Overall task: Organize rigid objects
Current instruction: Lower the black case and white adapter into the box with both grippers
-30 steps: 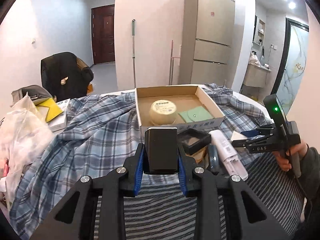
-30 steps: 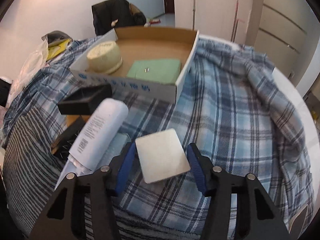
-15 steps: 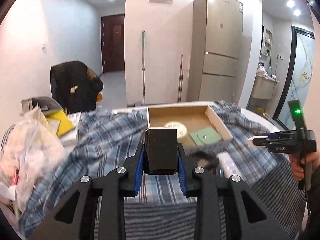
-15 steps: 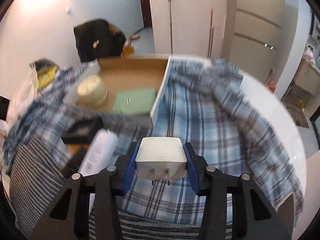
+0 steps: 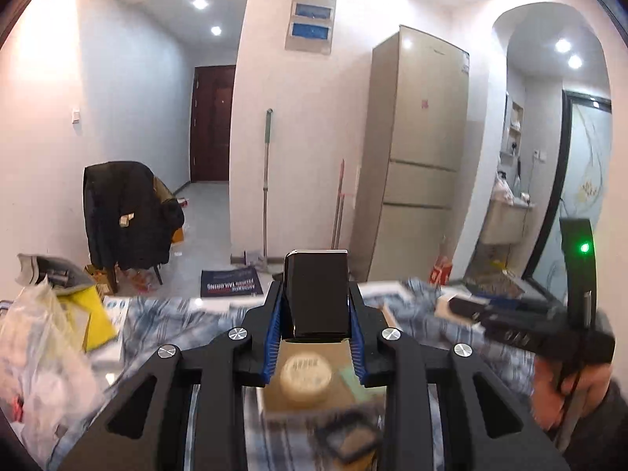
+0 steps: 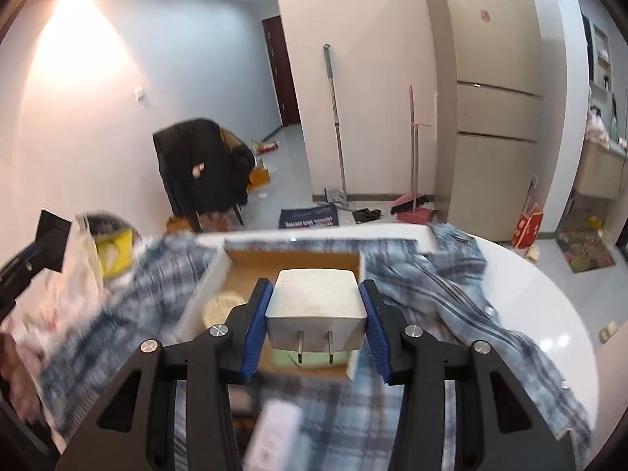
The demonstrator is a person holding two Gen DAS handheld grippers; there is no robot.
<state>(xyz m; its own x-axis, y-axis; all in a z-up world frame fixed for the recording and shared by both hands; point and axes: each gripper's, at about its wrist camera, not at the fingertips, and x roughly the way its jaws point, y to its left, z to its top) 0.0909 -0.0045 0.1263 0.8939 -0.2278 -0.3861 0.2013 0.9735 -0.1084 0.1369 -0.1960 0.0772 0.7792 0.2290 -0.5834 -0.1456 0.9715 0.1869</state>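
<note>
My left gripper (image 5: 316,337) is shut on a black box (image 5: 316,292) and holds it high above the cardboard box (image 5: 392,320). In that box lie a round cream tin (image 5: 306,376) and a green pad (image 5: 355,378). My right gripper (image 6: 316,324) is shut on a white plug adapter (image 6: 316,306), prongs facing me, above the same cardboard box (image 6: 294,255). The right gripper also shows at the right of the left wrist view (image 5: 463,308). The left gripper with the black box shows at the left edge of the right wrist view (image 6: 39,247).
A blue plaid cloth (image 6: 451,294) covers the white round table (image 6: 549,314). A white tube (image 6: 274,431) and a black tray (image 5: 349,439) lie in front of the box. Plastic bags (image 5: 39,353) sit at the left. A fridge (image 5: 416,157) and a chair with a coat (image 5: 125,212) stand behind.
Both grippers have risen and tilted up, each keeping its object; the right closed on the adapter and lifted it off the cloth. The table now sits low in both views.
</note>
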